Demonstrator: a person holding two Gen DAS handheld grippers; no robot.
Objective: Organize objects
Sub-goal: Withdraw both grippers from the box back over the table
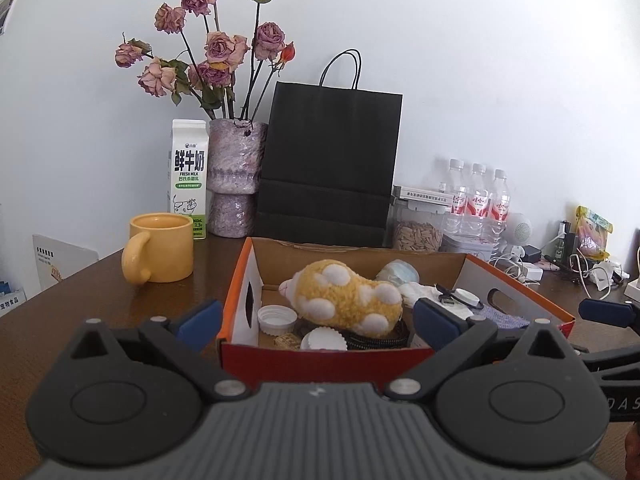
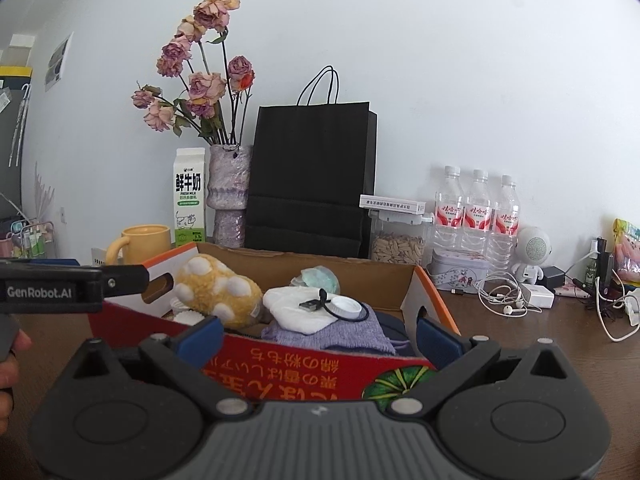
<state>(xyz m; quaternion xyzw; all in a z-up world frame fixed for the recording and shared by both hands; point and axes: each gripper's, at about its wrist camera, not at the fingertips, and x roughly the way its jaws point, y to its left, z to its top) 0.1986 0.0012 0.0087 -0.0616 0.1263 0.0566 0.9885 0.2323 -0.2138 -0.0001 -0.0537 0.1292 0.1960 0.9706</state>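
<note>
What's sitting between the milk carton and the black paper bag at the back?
The purple vase of dried roses stands between the milk carton and the black paper bag, in both wrist views.

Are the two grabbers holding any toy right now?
No. The left gripper and right gripper are both open and empty, near the cardboard box.

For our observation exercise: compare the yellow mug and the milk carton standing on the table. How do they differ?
The mug is squat, round and yellow, with a handle; the milk carton is tall, boxy and white with green print. The mug is open at the top; the carton has a folded, peaked top. The mug stands nearer the camera. Both stand upright on the brown table, left of the cardboard box.
</note>
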